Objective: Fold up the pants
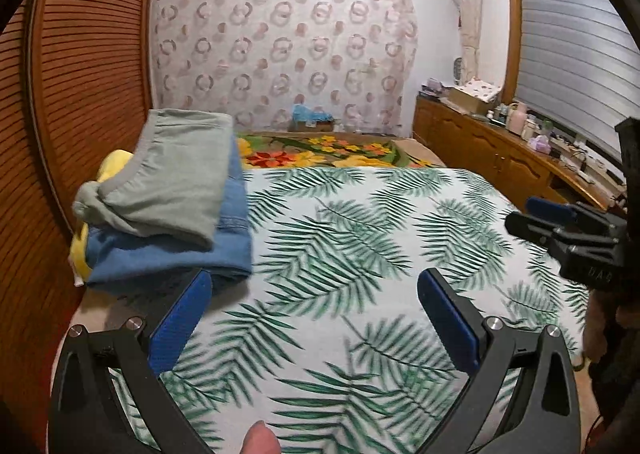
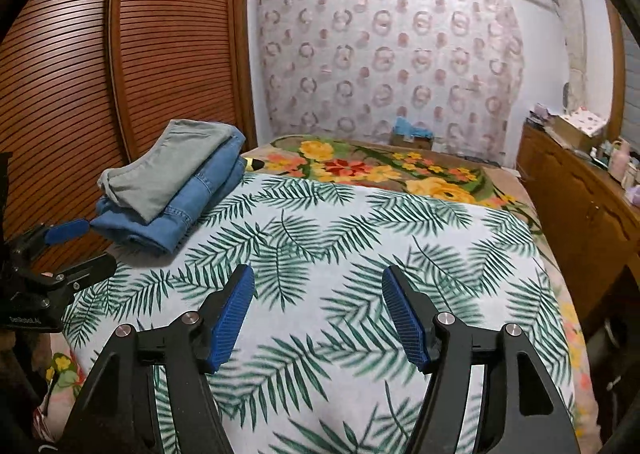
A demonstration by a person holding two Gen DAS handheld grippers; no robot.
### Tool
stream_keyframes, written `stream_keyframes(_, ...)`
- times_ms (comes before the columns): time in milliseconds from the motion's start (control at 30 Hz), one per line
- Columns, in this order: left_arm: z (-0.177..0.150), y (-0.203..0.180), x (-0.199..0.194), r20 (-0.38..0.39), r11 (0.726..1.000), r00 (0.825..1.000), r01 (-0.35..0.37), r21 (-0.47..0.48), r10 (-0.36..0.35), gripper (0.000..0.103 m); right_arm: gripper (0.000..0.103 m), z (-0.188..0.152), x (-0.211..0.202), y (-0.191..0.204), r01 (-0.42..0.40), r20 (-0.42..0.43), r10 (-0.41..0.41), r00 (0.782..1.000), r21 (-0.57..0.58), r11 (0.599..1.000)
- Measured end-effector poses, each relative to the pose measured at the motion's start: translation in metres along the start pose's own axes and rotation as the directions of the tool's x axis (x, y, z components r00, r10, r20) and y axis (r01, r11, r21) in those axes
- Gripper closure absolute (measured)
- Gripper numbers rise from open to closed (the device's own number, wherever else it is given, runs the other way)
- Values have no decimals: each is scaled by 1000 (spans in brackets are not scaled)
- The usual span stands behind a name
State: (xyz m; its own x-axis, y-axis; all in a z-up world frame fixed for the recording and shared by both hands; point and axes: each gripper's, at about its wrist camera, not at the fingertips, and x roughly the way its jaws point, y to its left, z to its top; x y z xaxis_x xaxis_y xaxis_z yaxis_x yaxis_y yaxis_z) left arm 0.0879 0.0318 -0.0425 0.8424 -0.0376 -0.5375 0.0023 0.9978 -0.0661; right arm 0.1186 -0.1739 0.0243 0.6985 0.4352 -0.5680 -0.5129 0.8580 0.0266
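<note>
Two folded pants stacked at the bed's (image 2: 516, 250) left edge: grey-green pants (image 2: 176, 168) atop blue jeans (image 2: 192, 206), long axis running toward the far wall. Leaf-print cover (image 1: 360, 238) otherwise open. Left gripper (image 1: 316, 310) and right gripper (image 2: 318, 306) fingers released, holding nothing.

I hold the left gripper (image 1: 316, 286) spread wide and the right gripper (image 2: 318, 282) parted (both empty), angled downward.

Two hand-held grippers (image 2: 318, 310); three folded garments (image 2: 172, 190), maybe more.
</note>
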Motion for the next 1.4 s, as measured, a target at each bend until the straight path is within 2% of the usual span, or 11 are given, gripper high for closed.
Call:
stream_keyframes(633,13,-47,-23,28,997,999,33,66,-34,0,35,-17,-46,4,95,32,-97,995,79,992)
stream_keyframes(1000,26,-52,-43,68,998,997,30,60,-34,0,35,-20,-59,3,100,69,-108,992,111,989)
stream_keyframes(1200,31,-52,-56,92,998,995,18,57,-24,0,28,-21,-63,7,101,85,-111,990,119,988)
stream_keyframes(1400,35,-50,-66,111,998,994,6,55,-12,0,26,-17,-67,9,107,101,-119,988,117,987)
